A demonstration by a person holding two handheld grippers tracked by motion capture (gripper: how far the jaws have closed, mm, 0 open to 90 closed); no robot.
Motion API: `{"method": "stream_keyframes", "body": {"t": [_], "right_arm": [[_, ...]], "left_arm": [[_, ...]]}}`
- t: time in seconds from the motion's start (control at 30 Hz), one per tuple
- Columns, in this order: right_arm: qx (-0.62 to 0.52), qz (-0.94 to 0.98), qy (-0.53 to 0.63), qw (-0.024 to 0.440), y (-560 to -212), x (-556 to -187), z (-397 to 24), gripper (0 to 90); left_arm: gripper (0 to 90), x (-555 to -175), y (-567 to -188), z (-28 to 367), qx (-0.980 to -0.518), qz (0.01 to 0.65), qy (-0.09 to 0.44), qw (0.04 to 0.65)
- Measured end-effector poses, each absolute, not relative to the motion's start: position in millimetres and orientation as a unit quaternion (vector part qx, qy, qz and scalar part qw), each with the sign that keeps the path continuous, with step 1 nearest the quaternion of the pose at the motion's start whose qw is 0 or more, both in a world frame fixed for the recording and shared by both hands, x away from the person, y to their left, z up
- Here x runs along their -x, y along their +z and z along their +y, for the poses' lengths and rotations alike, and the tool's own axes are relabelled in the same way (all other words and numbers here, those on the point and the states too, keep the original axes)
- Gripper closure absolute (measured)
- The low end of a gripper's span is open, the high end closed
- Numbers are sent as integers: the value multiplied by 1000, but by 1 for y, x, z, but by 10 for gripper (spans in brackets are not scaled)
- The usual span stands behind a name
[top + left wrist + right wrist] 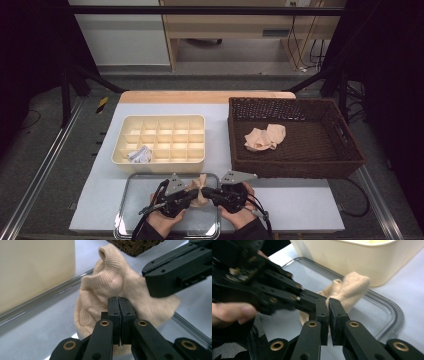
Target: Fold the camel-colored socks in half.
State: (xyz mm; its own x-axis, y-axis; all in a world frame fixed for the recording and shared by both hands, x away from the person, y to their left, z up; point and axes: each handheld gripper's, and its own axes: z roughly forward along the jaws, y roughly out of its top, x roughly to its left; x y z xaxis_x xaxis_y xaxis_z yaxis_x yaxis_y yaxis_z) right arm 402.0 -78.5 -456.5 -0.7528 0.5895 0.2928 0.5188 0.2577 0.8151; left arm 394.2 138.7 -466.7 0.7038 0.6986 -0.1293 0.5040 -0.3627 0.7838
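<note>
Over the metal tray (131, 210) at the near edge of the table (300, 200), both grippers met on a beige knitted sock (200, 189). The left gripper (191, 196) came in from the left side and the right gripper (206, 191) from the right, their tips close together with the sock bunched between them.

In the left gripper view, the left gripper (118, 300) had its jaws pressed together, pinching a fold of the sock (105, 287), which rose in a crumpled heap beyond the tips. The right gripper's black jaw lay across the sock's right side there. In the right gripper view, the right gripper (328, 301) stood almost fully closed, only a thin slit between its pads, clamped on the near edge of the sock (352, 287); the left gripper (310, 300) crossed in from the left and met it at the same spot.

The sock sat above the far middle part of the tray, just in front of the cream divided organiser box (165, 122). One compartment at the box's near left held a white and grey sock (140, 155). To the right stood a dark wicker basket (345, 150) with more beige socks (265, 137) lying inside it.
</note>
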Motion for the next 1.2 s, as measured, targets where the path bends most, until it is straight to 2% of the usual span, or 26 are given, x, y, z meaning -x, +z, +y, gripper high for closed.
{"method": "stream_keyframes", "body": {"t": [0.1,0.23,0.4,0.87,1.03,1.2], "right_arm": [[-353,793,495,40,-456,-402,-80,871],[-355,794,493,38,-457,-403,-79,870],[-349,799,488,41,-457,-405,-74,867],[-302,820,487,20,-461,-410,-43,859],[-294,825,482,23,-467,-410,-36,850],[-284,828,481,39,-475,-409,-29,848]], "left_arm": [[879,-391,-455,162,-801,379,125,446],[884,-392,-459,184,-795,405,134,432],[892,-397,-473,176,-811,404,119,406],[893,-394,-474,171,-817,394,125,401],[892,-397,-473,176,-812,401,121,407],[866,-402,-456,191,-790,408,132,438]]}}
